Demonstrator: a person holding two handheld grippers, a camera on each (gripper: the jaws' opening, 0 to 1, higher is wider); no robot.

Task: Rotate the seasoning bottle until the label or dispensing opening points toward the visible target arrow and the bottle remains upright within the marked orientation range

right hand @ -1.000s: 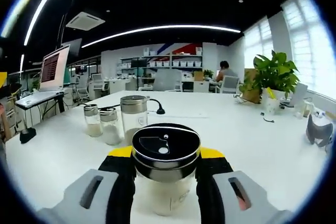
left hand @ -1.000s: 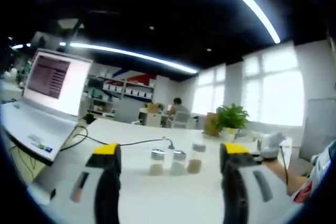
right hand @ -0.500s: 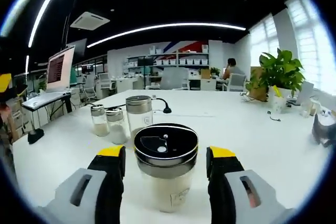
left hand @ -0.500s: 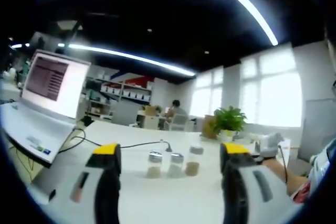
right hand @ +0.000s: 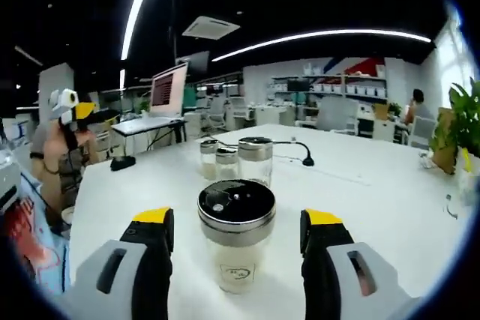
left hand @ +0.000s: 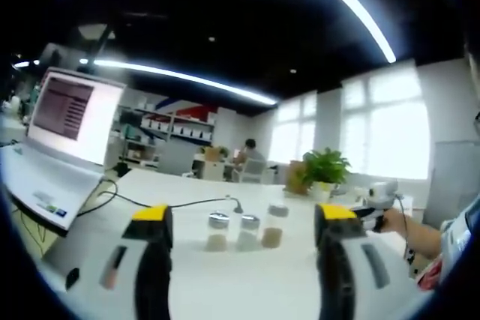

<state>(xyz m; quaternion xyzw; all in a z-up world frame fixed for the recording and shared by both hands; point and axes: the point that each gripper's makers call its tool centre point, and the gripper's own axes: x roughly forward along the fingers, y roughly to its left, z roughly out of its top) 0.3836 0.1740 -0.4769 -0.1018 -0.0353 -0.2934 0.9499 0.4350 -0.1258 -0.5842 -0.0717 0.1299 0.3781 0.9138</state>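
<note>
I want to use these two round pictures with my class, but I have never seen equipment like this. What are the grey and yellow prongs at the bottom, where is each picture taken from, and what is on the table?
There is no robot here. A person holds a two-jaw gripper in each hand, and a fisheye camera rides on each one, looking forward along its jaws. The grey prongs with yellow tips are those jaws.

In the left gripper view, the left gripper stands open and holds nothing. Beyond it on the white table stand three small seasoning jars, with a laptop to one side and a potted plant further back.

In the right gripper view, the right gripper is also open. A seasoning bottle with a black dispensing lid stands upright between its jaws, with a gap on each side, so it is not gripped. The three jars stand behind it.
</note>
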